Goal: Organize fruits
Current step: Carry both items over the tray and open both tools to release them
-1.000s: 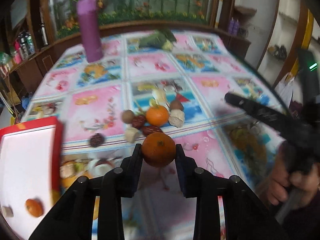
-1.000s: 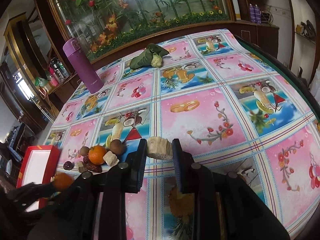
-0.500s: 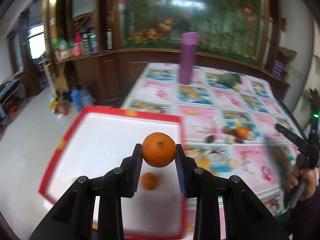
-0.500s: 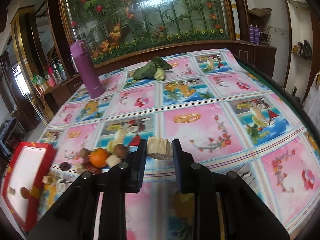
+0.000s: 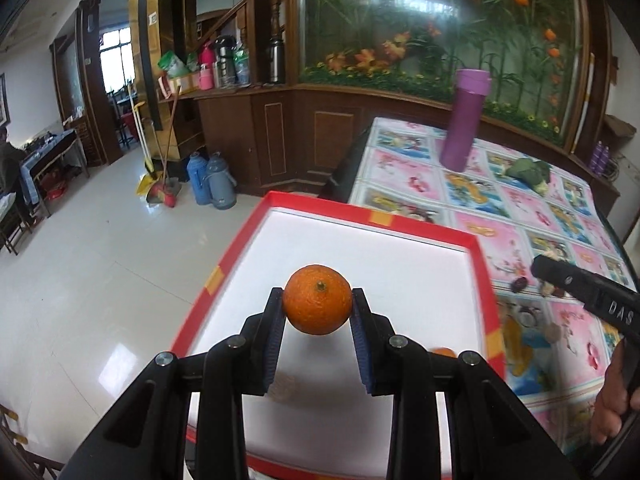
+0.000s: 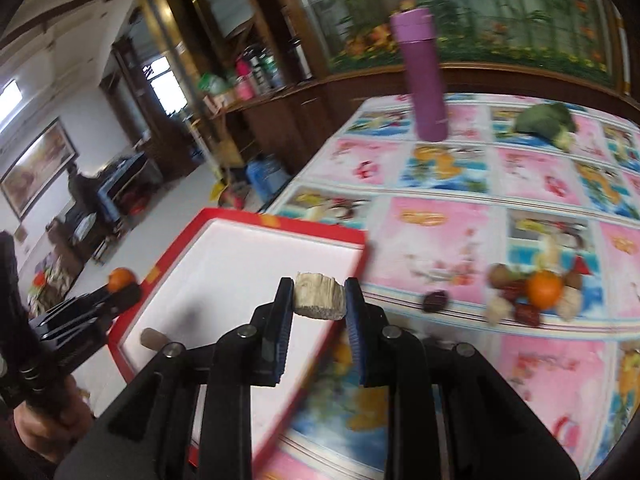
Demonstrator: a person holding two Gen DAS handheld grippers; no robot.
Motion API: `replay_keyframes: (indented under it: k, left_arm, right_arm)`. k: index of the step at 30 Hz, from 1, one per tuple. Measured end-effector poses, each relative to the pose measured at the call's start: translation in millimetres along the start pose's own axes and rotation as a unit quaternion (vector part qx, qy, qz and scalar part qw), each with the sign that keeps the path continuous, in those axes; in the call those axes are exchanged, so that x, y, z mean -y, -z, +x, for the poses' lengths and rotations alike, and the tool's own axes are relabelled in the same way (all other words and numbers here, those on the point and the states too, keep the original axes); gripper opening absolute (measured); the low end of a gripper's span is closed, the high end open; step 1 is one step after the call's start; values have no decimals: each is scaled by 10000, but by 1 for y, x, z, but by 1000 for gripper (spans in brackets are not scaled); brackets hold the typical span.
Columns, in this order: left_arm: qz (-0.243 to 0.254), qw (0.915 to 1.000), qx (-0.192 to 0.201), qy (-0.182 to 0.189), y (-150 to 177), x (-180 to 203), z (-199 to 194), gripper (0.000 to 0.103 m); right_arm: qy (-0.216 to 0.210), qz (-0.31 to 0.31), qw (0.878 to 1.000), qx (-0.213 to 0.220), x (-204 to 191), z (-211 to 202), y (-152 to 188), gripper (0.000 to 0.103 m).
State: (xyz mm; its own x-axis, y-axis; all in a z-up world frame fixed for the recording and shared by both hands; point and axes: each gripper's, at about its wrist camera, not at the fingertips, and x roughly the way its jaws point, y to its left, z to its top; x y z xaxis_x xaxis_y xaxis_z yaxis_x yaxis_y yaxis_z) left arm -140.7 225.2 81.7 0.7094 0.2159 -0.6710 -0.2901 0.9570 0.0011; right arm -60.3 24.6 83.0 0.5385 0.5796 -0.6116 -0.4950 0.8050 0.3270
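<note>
closest to me, my left gripper (image 5: 318,312) pinches an orange (image 5: 317,299) between its blue pads, held above the red-rimmed white tray (image 5: 482,268). my right gripper (image 6: 319,300) is clamped on a pale, fibrous chunk (image 6: 319,295), over the tray's (image 6: 280,226) right edge. in the tray i see a small tan piece (image 6: 154,338) near the front corner in the right view, and a second orange (image 5: 444,352) partly hidden behind the left gripper's finger in the left view.

the tray sits at the left end of a table under a glossy cloth (image 6: 440,216) printed in pink and blue fruit squares. to its right lies the remaining pile (image 6: 536,292): another orange, dark red dates, brown round fruits and pale chunks, with one dark fruit (image 6: 435,300) just apart from it. the view there is blurred.

farther back a purple flask (image 6: 426,76) stands upright, and a green leafy vegetable (image 6: 546,122) lies well to its right.

beyond the table i see dark wood cabinets (image 5: 280,136), a flower-painted glass panel (image 5: 440,20), two blue thermoses (image 5: 210,180) and a broom on the pale tiled floor (image 5: 100,272).
</note>
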Motion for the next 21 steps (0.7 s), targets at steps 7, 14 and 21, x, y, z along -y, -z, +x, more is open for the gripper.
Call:
replay_keyframes:
  k: [7, 14, 21]
  left_arm:
    - [-63, 9988, -483, -31, -5, -20, 39, 32]
    - [-56, 9969, -788, 13, 3, -24, 55, 32]
    - [-24, 9956, -933, -54, 11, -25, 60, 32]
  right_arm:
    - [-153, -50, 9968, -777, -41, 68, -2, 28]
    - [2, -121, 9943, -1061, -42, 94, 1, 28]
    - [118, -77, 9920, -1258, -37, 104, 7, 28]
